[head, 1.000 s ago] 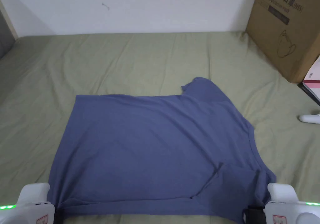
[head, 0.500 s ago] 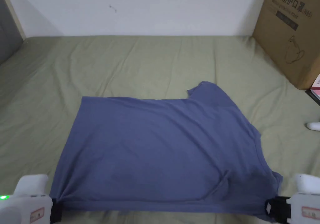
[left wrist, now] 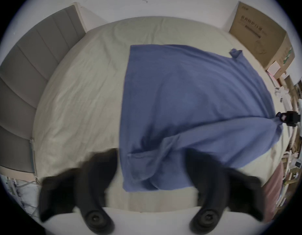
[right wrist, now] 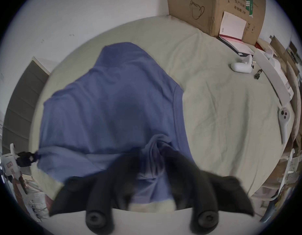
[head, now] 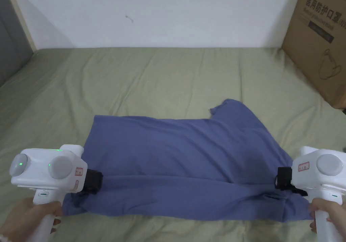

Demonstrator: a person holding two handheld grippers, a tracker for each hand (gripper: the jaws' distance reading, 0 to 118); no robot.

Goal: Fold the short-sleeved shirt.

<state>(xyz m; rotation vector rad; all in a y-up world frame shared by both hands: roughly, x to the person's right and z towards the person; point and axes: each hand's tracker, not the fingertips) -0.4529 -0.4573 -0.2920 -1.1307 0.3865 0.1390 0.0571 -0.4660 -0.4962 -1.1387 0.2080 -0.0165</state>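
Olive bed carries my blue shirt; left claw and right claw each pinch its near edge, lifted to fold it toward the wall.

shirt on bed | box right (far corner)

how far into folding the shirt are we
Early. Done: the shirt lies spread on the bed. In hand: the left tool and right tool lift its near edge to start the first fold. Left: laying that edge over, then the remaining folds.
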